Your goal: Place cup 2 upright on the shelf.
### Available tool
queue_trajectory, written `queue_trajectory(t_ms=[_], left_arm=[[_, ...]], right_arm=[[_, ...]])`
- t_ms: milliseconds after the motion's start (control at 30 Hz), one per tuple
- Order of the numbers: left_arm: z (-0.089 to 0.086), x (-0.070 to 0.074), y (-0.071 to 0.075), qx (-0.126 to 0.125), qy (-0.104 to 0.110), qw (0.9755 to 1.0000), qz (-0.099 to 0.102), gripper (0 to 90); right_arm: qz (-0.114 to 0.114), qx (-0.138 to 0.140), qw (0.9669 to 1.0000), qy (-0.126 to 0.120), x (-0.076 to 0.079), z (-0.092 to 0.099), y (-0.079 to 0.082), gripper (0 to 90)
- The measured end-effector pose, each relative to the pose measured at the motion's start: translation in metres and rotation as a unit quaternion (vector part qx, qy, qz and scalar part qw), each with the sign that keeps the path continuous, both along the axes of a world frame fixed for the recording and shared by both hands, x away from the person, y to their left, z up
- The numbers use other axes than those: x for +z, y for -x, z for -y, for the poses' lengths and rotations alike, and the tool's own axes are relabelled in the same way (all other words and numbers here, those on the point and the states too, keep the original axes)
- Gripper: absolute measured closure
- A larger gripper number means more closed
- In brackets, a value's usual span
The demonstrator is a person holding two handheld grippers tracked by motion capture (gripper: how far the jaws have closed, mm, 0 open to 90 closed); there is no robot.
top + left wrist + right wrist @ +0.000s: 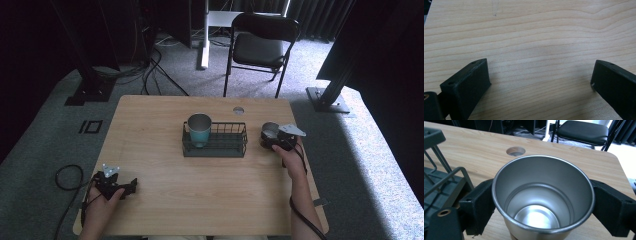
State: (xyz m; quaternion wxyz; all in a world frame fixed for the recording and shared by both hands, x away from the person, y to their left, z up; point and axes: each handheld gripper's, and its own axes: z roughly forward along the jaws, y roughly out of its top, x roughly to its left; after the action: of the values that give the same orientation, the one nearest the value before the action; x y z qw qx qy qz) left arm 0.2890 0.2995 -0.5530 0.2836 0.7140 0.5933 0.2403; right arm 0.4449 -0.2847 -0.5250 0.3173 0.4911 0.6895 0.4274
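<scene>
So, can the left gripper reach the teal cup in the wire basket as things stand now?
Probably yes. The left gripper is open near the table's near left edge, and bare wood lies between it and the wire basket. The teal cup stands upright at the basket's left end, so no other object blocks the way.

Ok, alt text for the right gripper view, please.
A steel cup, empty and upright, sits clamped between the right gripper's two black jaws above a wooden table. A dark wire basket is at left, a black chair beyond.
</scene>
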Motion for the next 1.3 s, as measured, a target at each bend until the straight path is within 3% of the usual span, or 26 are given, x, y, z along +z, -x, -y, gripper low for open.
queue_trajectory(t_ms=[533,700,1033,1300], left_arm=[[0.000,0.000,0.000,0.000,0.000,1.0000,0.000,2.6],[0.000,0.000,0.000,0.000,0.000,1.0000,0.000,2.6],[0.000,0.000,0.000,0.000,0.000,1.0000,0.000,2.6],[0.000,0.000,0.000,0.000,0.000,1.0000,0.000,2.6]], right_arm=[[-0.002,-0.001,1.0000,-0.004,0.003,0.001,0.000,12.5],[-0.001,-0.003,0.9998,-0.019,0.011,0.002,0.003,12.5],[-0.009,0.004,1.0000,-0.002,0.024,0.003,0.012,12.6],[-0.005,0.015,0.9999,-0.003,0.036,0.003,0.018,12.6]])
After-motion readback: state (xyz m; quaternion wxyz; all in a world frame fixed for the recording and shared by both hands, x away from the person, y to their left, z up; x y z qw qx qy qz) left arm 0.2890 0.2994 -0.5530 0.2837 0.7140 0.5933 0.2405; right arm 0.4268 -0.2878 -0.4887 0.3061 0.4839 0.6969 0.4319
